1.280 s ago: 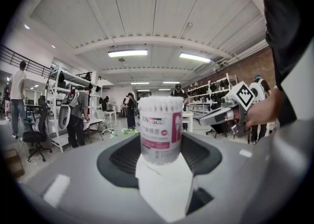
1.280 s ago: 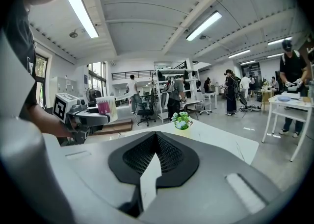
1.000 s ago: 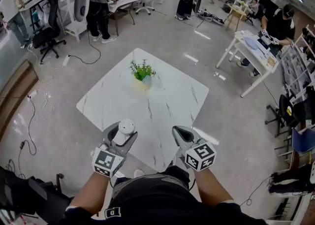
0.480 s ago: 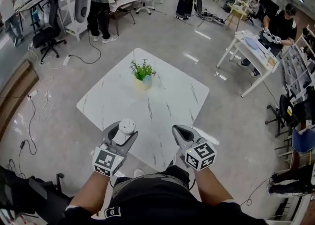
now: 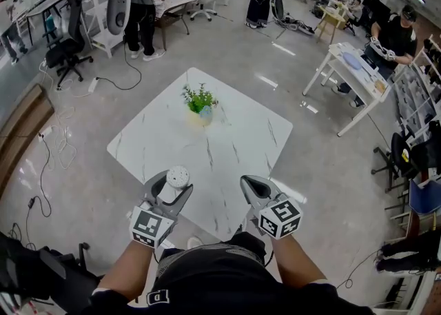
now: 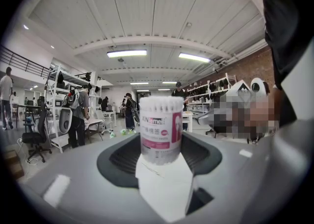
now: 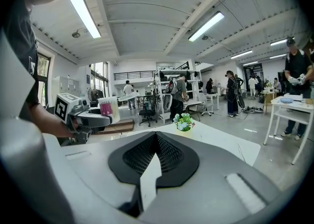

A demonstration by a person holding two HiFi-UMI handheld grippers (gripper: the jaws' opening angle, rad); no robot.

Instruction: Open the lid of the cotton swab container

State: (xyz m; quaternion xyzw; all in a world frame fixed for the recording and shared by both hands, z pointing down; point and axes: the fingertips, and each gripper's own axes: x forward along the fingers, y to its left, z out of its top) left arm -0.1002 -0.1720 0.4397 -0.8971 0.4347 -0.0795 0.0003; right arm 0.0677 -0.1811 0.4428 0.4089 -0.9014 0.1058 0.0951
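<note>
Our left gripper (image 6: 162,166) is clamped on the cotton swab container (image 6: 161,127). Its two jaws press against the lower part of the tub from either side, and the tub fills the gap between them. The container stands upright in that grip, with its pink and white label facing the left gripper view. Its lid (image 6: 161,101) sits on top, closed as far as we can tell. The white tips of the swabs show through the clear wall just under the lid.

Our right gripper (image 5: 251,185) has its jaws brought fully together, and nothing is held between them. It hangs level with the left gripper and well apart from it, so it touches neither the container nor the lid. From the right gripper view the container is off to the left, sticking up out of the other gripper's jaws beside that gripper's marker cube (image 7: 65,105).

In the head view both grippers sit over the near corner of the white marble-patterned table (image 5: 234,138), and the container is lifted clear of its surface. A small potted plant (image 5: 200,102) stands toward the far side of the table, well away from the grippers. Around the table lie a grey floor, desks and shelving, and several people stand in the background.
</note>
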